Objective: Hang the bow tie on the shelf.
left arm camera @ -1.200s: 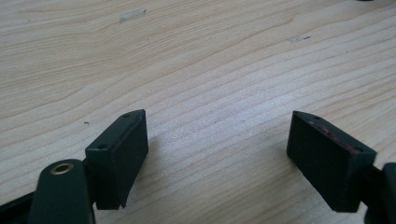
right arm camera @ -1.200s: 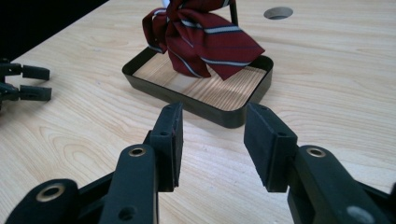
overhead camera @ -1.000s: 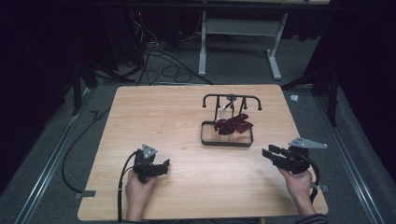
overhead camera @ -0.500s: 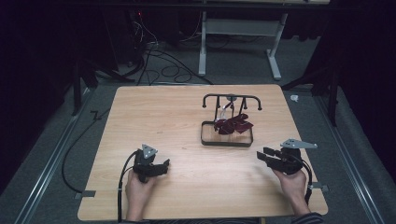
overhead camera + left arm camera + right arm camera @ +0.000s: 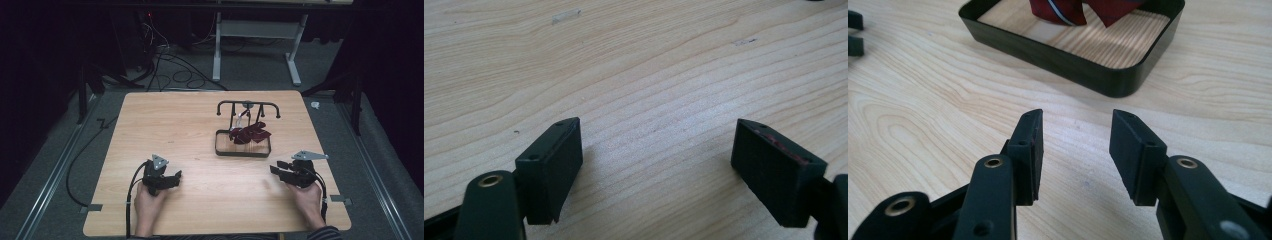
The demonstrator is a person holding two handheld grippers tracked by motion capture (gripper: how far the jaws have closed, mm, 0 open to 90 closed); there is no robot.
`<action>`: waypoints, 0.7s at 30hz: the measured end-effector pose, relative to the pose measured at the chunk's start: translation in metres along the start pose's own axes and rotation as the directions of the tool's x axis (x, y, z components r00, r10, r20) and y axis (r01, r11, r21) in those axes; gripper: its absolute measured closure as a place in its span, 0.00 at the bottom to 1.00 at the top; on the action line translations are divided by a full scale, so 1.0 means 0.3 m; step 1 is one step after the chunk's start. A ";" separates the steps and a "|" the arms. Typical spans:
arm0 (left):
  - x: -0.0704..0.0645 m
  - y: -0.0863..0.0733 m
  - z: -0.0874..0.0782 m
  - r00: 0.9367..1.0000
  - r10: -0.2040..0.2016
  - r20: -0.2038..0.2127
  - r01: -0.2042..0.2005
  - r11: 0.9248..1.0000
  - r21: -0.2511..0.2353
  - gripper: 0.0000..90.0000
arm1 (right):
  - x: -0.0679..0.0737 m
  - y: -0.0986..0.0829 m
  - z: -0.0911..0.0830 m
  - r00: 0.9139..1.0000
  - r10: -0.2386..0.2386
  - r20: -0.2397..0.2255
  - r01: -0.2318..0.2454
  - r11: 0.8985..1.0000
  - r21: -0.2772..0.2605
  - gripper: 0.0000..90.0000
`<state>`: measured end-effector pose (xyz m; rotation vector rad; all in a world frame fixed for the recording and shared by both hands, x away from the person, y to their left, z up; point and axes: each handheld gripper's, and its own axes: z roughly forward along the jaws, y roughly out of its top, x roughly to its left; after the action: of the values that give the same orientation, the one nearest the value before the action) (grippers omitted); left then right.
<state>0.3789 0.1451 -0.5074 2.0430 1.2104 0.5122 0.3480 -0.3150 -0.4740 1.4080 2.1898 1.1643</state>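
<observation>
Now, tie (image 5: 250,133) from my right gripper (image 5: 278,170): ahead, slightly leftward, in the black tray (image 5: 242,151)
Nearer hand: right
Jaws: both grippers spread, holding nothing

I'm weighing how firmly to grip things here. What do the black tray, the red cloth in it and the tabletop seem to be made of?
Black tray: probably thin metal, satin finish; its wall is slim and evenly bent.
Red cloth: woven fabric, slight sheen, with a pale stripe.
Tabletop: pale wood or wood-look laminate; clear grain lines.
</observation>
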 end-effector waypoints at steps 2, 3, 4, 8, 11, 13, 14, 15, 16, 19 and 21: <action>0.000 0.000 0.000 1.000 0.000 0.000 0.000 1.000 0.000 0.23 | 0.001 -0.004 0.008 1.000 -0.002 0.004 0.002 1.000 0.009 0.65; 0.000 0.000 0.000 1.000 0.000 0.000 0.000 1.000 0.000 0.23 | 0.001 -0.007 0.012 1.000 -0.006 0.009 0.006 1.000 0.012 0.65; 0.000 0.000 0.000 1.000 0.000 0.000 0.000 1.000 0.000 0.23 | 0.001 -0.009 0.015 1.000 -0.002 0.010 0.002 1.000 0.014 0.65; 0.000 0.000 0.000 1.000 0.000 0.000 0.000 1.000 0.000 0.23 | -0.001 -0.016 0.029 1.000 -0.004 0.019 0.003 1.000 0.026 0.64; 0.000 0.000 0.000 1.000 0.000 0.000 0.000 1.000 0.000 0.23 | 0.000 -0.023 0.041 1.000 -0.004 0.023 0.003 1.000 0.030 0.64; 0.000 0.000 0.000 1.000 0.000 0.000 0.000 1.000 0.000 0.23 | -0.001 -0.026 0.049 0.999 -0.015 0.033 0.014 0.999 0.039 0.64; 0.000 0.000 0.000 1.000 0.000 0.000 0.000 1.000 0.000 0.23 | 0.000 -0.027 0.051 0.999 -0.015 0.035 0.014 0.999 0.040 0.64; 0.000 0.000 0.000 1.000 0.000 0.000 0.000 1.000 0.000 0.23 | -0.001 -0.027 0.053 0.999 -0.017 0.037 0.015 0.999 0.040 0.64; 0.000 0.000 0.000 1.000 0.000 0.000 0.000 1.000 0.000 0.23 | -0.001 -0.027 0.055 0.999 -0.017 0.039 0.015 0.999 0.040 0.64; 0.000 0.000 0.000 1.000 0.000 0.000 0.000 1.000 0.000 0.23 | -0.001 -0.028 0.060 0.999 -0.022 0.044 0.020 0.999 0.041 0.63; 0.000 0.000 0.000 1.000 0.000 0.000 0.000 1.000 0.000 0.23 | 0.004 -0.031 0.070 0.998 -0.026 0.051 0.023 0.998 0.050 0.63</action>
<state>0.3789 0.1452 -0.5074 2.0431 1.2105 0.5121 0.3545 -0.3057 -0.4941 1.4109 2.2083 1.0600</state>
